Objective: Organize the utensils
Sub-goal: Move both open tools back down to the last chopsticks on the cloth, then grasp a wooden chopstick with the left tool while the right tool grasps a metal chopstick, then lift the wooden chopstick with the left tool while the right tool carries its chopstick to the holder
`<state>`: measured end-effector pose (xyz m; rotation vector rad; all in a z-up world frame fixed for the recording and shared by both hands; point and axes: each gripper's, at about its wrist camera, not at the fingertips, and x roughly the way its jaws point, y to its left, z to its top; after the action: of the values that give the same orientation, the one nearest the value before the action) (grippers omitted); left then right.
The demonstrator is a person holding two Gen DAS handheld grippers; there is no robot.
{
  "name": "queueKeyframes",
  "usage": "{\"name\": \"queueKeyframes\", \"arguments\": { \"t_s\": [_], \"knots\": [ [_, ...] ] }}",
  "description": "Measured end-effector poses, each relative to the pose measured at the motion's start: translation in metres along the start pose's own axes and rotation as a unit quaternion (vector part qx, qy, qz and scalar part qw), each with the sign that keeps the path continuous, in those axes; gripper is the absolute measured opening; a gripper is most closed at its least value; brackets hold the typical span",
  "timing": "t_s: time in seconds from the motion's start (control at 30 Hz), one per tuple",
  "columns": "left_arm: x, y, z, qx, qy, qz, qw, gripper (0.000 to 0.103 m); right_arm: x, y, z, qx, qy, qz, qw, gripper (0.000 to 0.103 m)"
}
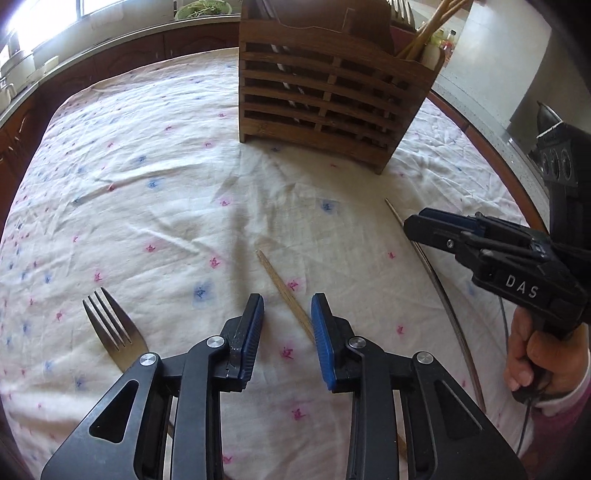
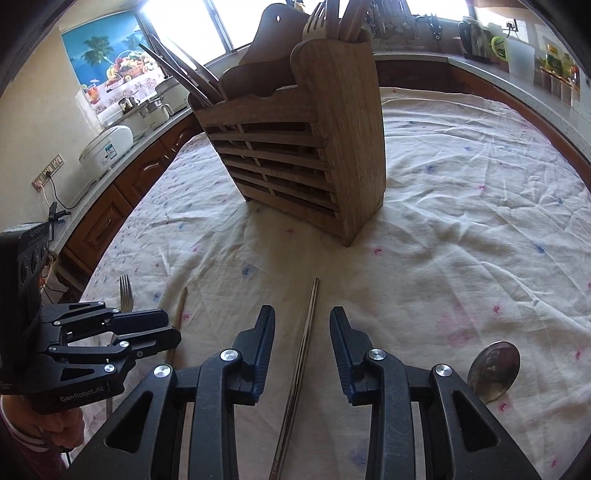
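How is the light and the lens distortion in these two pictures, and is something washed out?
Left wrist view: the window at top left is blown out white, the tablecloth bulges from fisheye, corners go dark. Right wrist view: the windows behind the wooden holder glare white, the counter edge bends, the tablecloth stays sharp.

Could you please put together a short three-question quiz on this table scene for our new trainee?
1. True or false: the fork is standing in the wooden holder.
2. What lies between the fingers of the left gripper? A) a spoon B) a wooden chopstick C) a knife
3. Which utensil lies on the tablecloth just right of the right gripper?

Key:
1. False; it lies flat on the tablecloth, left of the left gripper.
2. B, the wooden chopstick; the pads do not press on it.
3. The spoon; a dark chopstick lies between that gripper's fingers.
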<state>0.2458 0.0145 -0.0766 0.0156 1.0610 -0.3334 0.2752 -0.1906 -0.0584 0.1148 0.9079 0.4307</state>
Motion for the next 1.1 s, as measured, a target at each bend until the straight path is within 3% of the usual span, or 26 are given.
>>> {"name": "queueKeyframes", "arguments": {
  "t_s": [0.2, 0.3, 0.4, 0.53, 0.7, 1.1],
  "knots": [
    [0.010, -0.012, 0.009, 0.015, -0.012, 0.023, 0.9995, 0.026, 0.014, 0.008, 0.005, -0.042, 0.015, -0.035, 0.998, 0.024],
    [0.014, -0.023, 0.010, 0.039, -0.021, 0.044, 0.9980, 0.025, 0.018, 0.014, 0.006, -0.075, 0.012, -0.067, 0.995, 0.010],
    [0.015, -0.029, 0.009, 0.050, -0.027, 0.049, 0.9972, 0.012, 0.017, 0.015, 0.005, -0.082, 0.012, -0.068, 0.994, 0.006],
    [0.013, -0.027, 0.010, 0.040, -0.027, 0.034, 0.9983, 0.005, 0.007, 0.009, 0.001, -0.054, 0.009, -0.037, 0.998, 0.004],
    [-0.010, -0.025, 0.005, 0.032, -0.045, 0.019, 0.9983, 0.004, -0.021, 0.004, 0.002, -0.021, -0.016, -0.006, 1.000, 0.004],
    [-0.112, -0.017, 0.000, 0.007, -0.152, -0.011, 0.9883, 0.004, -0.114, 0.009, 0.009, 0.004, -0.116, 0.025, 0.993, 0.004]
  ]
}}
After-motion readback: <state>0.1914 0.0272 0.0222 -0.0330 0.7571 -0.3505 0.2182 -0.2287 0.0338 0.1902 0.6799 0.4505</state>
